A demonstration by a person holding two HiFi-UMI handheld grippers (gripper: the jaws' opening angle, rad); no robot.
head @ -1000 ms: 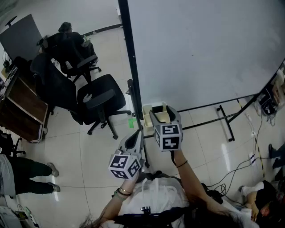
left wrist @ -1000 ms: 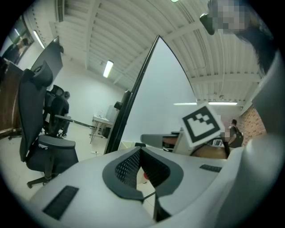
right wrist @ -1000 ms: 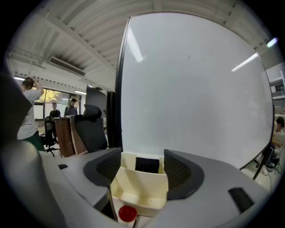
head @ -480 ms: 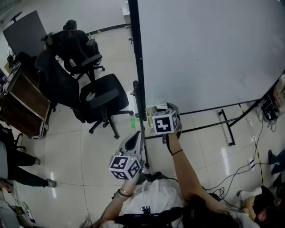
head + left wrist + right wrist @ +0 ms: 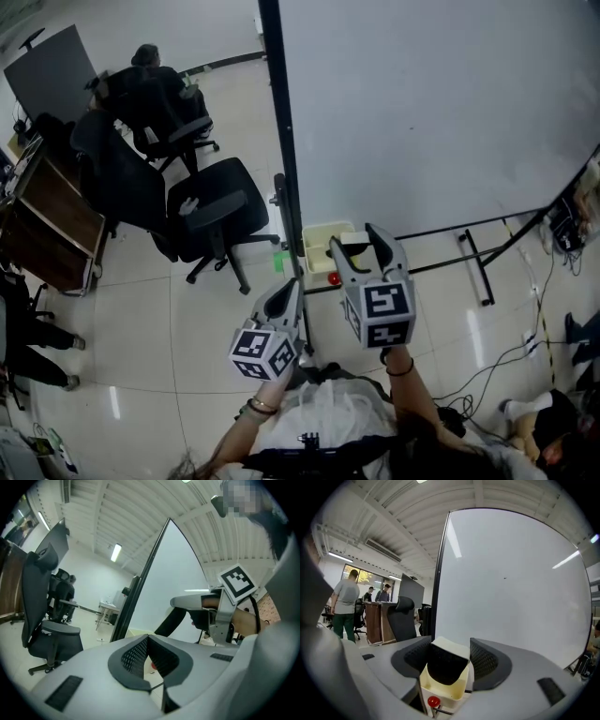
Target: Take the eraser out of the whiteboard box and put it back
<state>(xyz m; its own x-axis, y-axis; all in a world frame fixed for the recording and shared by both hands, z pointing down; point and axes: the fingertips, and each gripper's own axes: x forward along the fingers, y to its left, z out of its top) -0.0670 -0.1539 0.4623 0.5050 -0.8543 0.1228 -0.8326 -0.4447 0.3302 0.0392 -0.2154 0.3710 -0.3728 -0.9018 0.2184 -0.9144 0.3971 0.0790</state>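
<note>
Since the frame a second ago, the right gripper (image 5: 450, 645) has come up and back out of the box, and its jaws, then spread wide, now stand closer together. They are clamped on the one eraser, a cream-backed block with a black felt face (image 5: 445, 667), which hangs just above the single cream plastic box (image 5: 440, 693) with nothing else between the pads. One small red ball (image 5: 433, 701) sits on a stalk just below the box's front wall.

Beside and lower, the left gripper (image 5: 148, 638) holds level with its two mesh-faced pads meeting at the tips, empty.

Behind the box stands one large white whiteboard (image 5: 511, 583), blank, edged on its left by a black upright post (image 5: 281, 141); the box hangs at the foot of that post.

Further out on the pale tiled floor (image 5: 187, 328), three black office chairs (image 5: 211, 211) stand in a loose group, well apart from the board. Three people (image 5: 346, 602) gather at a brown wooden desk (image 5: 377, 620) in the right gripper view.
</note>
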